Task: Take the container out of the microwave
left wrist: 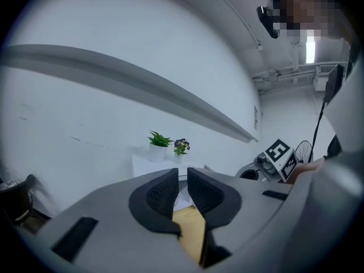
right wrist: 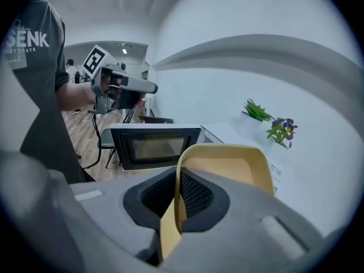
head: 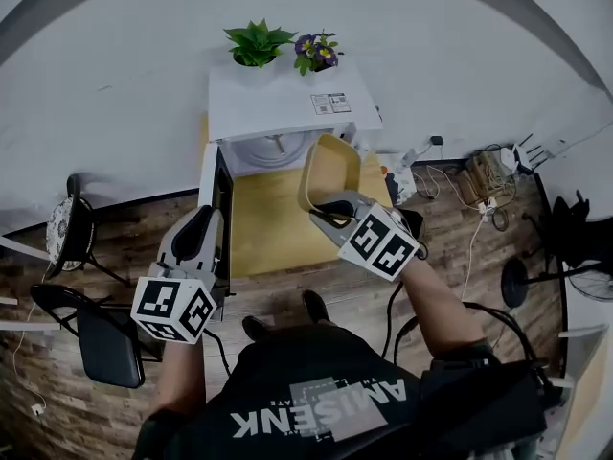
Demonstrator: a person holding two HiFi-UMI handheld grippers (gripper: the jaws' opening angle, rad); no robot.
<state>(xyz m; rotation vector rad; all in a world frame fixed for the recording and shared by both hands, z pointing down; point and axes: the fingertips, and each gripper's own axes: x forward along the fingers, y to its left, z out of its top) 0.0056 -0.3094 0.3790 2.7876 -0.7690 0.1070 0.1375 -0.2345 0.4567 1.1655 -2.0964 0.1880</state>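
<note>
The white microwave (head: 278, 103) stands at the back of a yellow table (head: 268, 233), its dark door (head: 220, 204) swung open to the left. A tan plastic container (head: 330, 166) hangs tilted in front of the oven's mouth, off the table. My right gripper (head: 330, 211) is shut on its near rim; in the right gripper view the thin wall (right wrist: 227, 169) is pinched between the pads (right wrist: 193, 195). My left gripper (head: 203, 220) is beside the open door, touching nothing. Its jaws (left wrist: 182, 178) are closed to a slit with nothing between them.
A green plant (head: 257, 44) and a pot of purple flowers (head: 316, 51) stand on top of the microwave. Black chairs (head: 96, 343) are on the floor at the left. Cables and a power strip (head: 484, 175) lie at the right, near a fan (head: 584, 276).
</note>
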